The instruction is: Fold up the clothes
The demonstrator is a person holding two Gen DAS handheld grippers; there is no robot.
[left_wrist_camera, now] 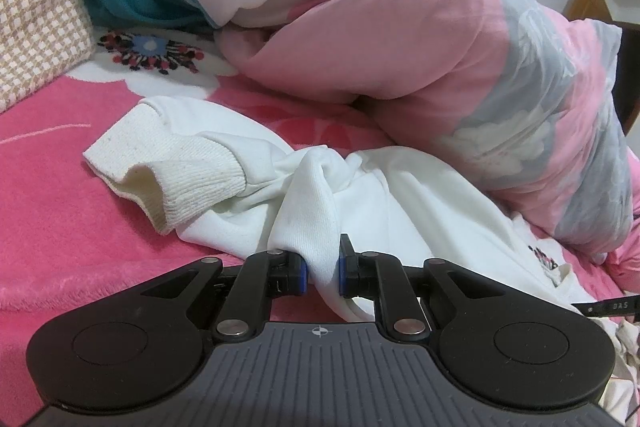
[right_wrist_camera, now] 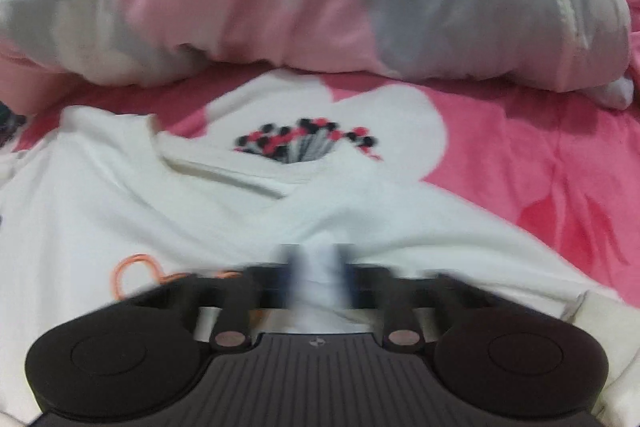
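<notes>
While the white knit sweatshirt with ribbed cuffs lies crumpled on the fuzzy pink blanket with big white flowers, the folding has hardly begun, I think. No neat fold shows anywhere yet. One sleeve with its ribbed cuff flops out to the side, and the body of the top is bunched and wrinkled. The left gripper pinches a raised ridge of the white cloth between its blue pads, so its fingers are nearly together with the cloth squeezed in the gap. The right gripper is blurry in its own view, but white cloth sits between its fingers and they look closed on it, near the neck opening of the top. So both hands have a hold, and the spreading flat, the sleeve folds and the last fold over all seem to be left. Behind the top lies a puffy pink and grey quilt, well apart from the grippers. For writing, a thin orange squiggle shows on the white cloth, too blurred to read. A small black strip at the edge of the left view shows letters like "BAS", and I cannot read more.
</notes>
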